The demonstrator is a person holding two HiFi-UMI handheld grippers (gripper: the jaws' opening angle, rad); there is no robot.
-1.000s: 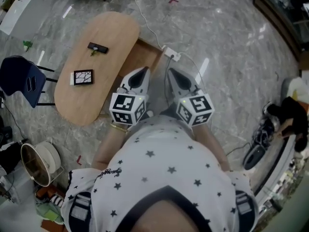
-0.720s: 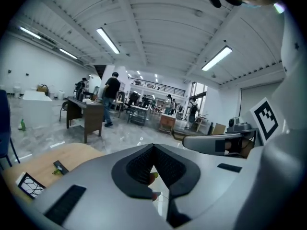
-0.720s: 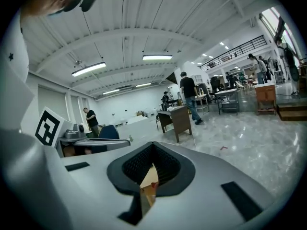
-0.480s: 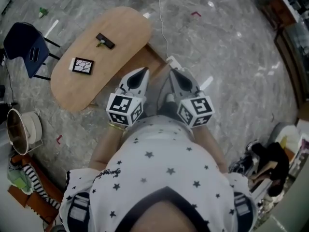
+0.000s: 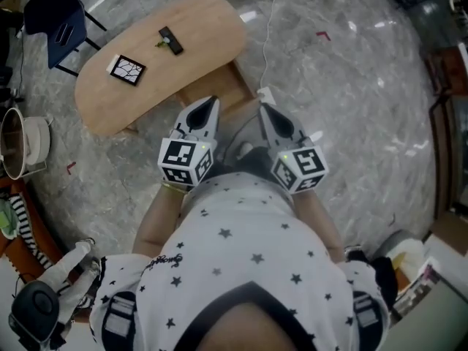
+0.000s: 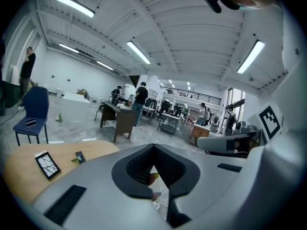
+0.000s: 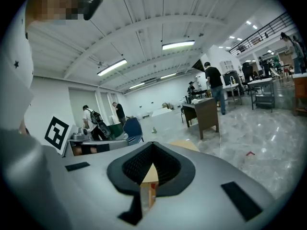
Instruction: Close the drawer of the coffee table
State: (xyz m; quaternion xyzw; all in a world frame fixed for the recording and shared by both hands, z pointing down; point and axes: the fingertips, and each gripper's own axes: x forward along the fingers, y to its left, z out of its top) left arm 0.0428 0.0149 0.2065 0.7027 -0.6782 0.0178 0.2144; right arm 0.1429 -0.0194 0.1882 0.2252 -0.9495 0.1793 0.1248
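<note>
Looking down from the head view, the drawer (image 5: pixel 225 85) is out, jutting from the long side of the oval wooden table (image 5: pixel 146 93) toward the person. Both tools are right there at it. The left tool (image 5: pixel 211 103) has its tip over the drawer's near edge, and the right tool (image 5: pixel 264 110) has its tip just off the drawer's right-hand corner, close to a white power strip (image 5: pixel 265 93) on the marble floor (image 5: pixel 351 86). I can't tell whether either tip is touching the wood.

In the left gripper view, the left tool (image 6: pixel 153 147) is clenched, pads meeting at the tip with nothing between them. The table (image 6: pixel 21 169) spreads out to its left, well clear of the pads. In the right gripper view, the right tool (image 7: pixel 152 145) is clenched too, and empty. A strip of pale wood shows low through the gap behind the pads, and a slice of the table (image 7: pixel 184 145) shows just past the tip.

The two tools sit side by side and near each other, both aimed at the drawer.

On the table, well away from the tools, are a dark-framed card (image 5: pixel 126 69) and a small black item (image 5: pixel 170 40). A blue chair (image 5: pixel 57 14) stands beyond the far end of the table.
</note>
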